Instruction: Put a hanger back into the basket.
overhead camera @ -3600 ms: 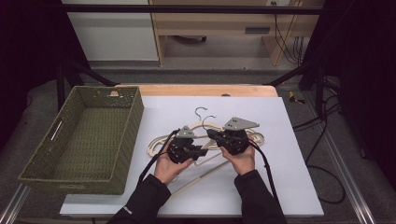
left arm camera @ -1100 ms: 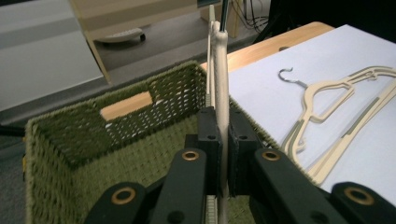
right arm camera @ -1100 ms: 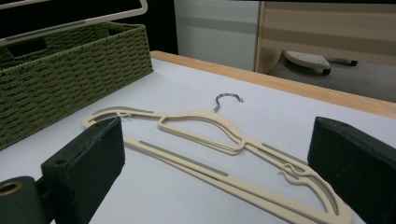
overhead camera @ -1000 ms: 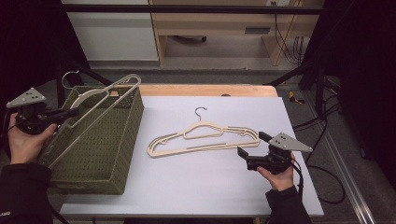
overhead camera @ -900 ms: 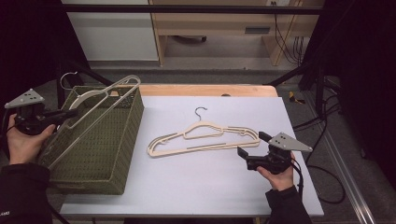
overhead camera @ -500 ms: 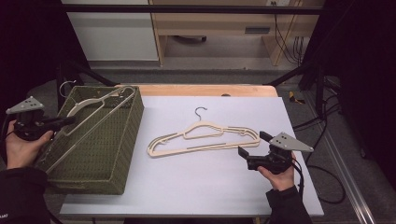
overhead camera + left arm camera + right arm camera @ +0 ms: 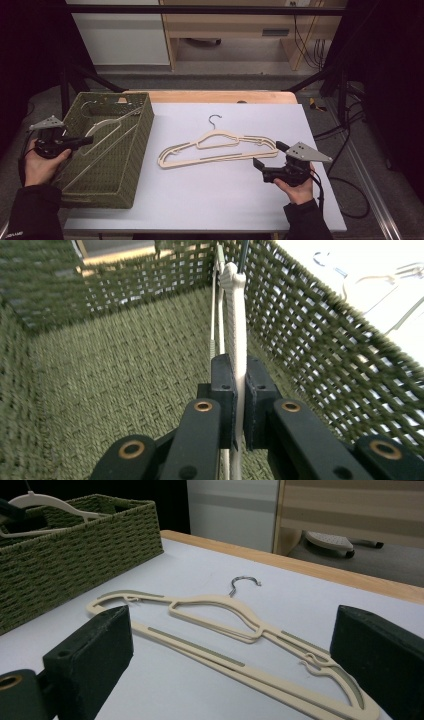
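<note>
Your left gripper (image 7: pixel 80 142) sits over the near-left wall of the green woven basket (image 7: pixel 135 150), its jaws clamped tight on the thin bar of a cream hanger (image 7: pixel 102 127) that slants down into the basket with its hook toward the far corner. In the left gripper view the bar (image 7: pixel 235 340) runs straight up between the two black pads, close to the basket's right wall. Your right gripper (image 7: pixel 267 167) rests on the white table (image 7: pixel 200 200) near its right edge, jaws spread wide and gripping nothing, just beside the near arm of a second cream hanger (image 7: pixel 220 147) that lies flat mid-table, metal hook pointing away from you (it may be two hangers stacked; the doubled outline makes this hard to tell). The risks, as a judgement: if you let go on the left while the hanger is tilted, its far end or hook could snag the weave or prop on the rim instead of lying flat. On the right, a flat, thin hanger gives little to bite, so closing on it may slide it off across the smooth table.
</note>
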A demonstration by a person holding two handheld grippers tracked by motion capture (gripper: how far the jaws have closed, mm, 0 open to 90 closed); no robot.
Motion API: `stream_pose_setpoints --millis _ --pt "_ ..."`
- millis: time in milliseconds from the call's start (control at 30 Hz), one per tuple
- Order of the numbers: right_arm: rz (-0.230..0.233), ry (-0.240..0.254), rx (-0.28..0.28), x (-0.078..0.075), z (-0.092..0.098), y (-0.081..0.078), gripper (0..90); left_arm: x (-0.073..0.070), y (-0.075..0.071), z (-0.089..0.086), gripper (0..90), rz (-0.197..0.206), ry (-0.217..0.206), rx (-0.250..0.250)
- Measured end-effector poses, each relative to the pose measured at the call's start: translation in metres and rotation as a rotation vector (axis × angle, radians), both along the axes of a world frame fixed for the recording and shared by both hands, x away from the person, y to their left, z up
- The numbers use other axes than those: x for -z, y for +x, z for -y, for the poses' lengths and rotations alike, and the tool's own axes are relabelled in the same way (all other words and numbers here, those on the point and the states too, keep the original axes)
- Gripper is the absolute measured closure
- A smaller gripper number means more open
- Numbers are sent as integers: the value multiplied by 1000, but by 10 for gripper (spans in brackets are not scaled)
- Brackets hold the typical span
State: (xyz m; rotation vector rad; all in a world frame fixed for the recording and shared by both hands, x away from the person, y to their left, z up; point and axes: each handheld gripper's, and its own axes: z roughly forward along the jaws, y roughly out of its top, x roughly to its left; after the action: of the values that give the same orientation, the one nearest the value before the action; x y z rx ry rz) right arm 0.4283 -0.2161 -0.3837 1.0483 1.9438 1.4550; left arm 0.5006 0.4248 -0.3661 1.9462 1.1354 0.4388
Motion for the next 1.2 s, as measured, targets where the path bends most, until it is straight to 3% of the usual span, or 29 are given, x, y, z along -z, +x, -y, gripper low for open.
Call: stream_pose_setpoints --millis 200,467,600,767,900,1000,1067,1200 --pt "2 3 0 0 -1 0 41 9 6 -1 849 -28 14 -36" --pt "-7 -2 -8 1 -6 2 41 15 12 -9 774 -55 99 -216" --pt "-8 -8 -15 3 -7 3 41 16 15 -15 759 -77 122 -253" --pt "-11 -3 -15 4 -9 4 41 21 18 -17 653 -117 130 -313" --pt "-13 -7 -19 4 -9 4 41 23 18 -15 574 -134 156 -319" --pt "-17 -5 -15 4 -9 4 41 25 20 -17 500 -175 183 -333" --pt "-13 -5 -15 4 -9 4 41 27 21 -18 458 -193 183 -338" --pt "-14 -7 -18 4 -9 4 41 27 20 -18 458 -196 175 -336"
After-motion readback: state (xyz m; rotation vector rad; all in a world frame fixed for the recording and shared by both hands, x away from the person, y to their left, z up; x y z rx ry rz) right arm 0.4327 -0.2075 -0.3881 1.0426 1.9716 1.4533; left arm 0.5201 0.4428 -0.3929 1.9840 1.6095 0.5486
